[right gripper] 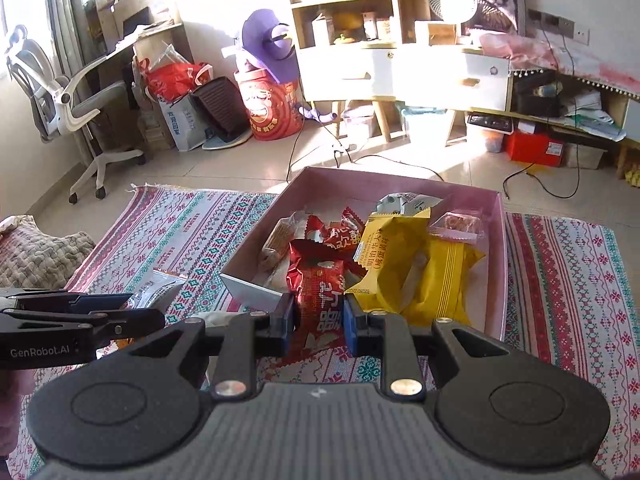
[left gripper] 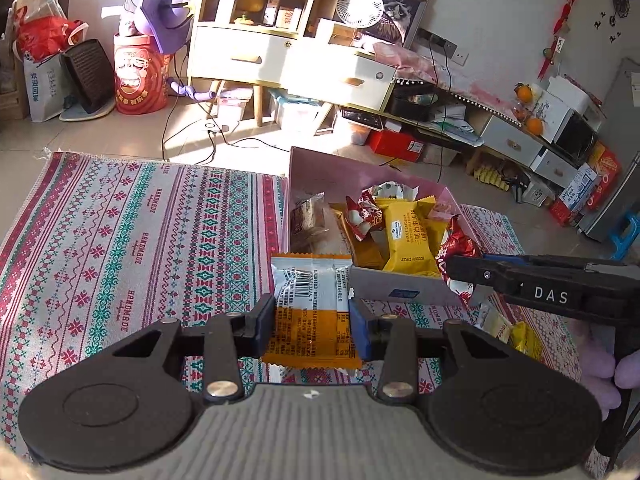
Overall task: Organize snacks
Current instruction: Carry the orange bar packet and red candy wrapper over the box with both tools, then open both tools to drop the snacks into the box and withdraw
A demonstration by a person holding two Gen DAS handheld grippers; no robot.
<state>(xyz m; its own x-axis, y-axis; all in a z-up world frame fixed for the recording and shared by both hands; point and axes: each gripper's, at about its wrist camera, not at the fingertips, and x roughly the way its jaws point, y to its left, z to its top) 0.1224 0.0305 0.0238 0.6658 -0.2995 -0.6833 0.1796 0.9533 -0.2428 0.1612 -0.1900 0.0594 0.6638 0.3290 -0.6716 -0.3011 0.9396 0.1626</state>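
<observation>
My left gripper [left gripper: 312,330] is shut on an orange and white snack packet [left gripper: 310,304], held above the patterned cloth just left of the pink box [left gripper: 320,172]. My right gripper [right gripper: 319,322] is shut on a red snack packet [right gripper: 320,300], held over the box's near edge. The pink box [right gripper: 496,280] holds several snacks: yellow packets [right gripper: 400,264], red packets [right gripper: 340,232] and a clear-wrapped pastry [right gripper: 456,224]. In the left wrist view the right gripper [left gripper: 464,276] comes in from the right with the red packet [left gripper: 456,252]. In the right wrist view the left gripper [right gripper: 132,308] is at the left.
The patterned cloth [left gripper: 140,220] covers the floor under the box. More loose packets [left gripper: 508,328] lie on it right of the box. A grey cushion [right gripper: 36,256] lies at the far left. Cabinets [left gripper: 288,56], cables and clutter stand behind.
</observation>
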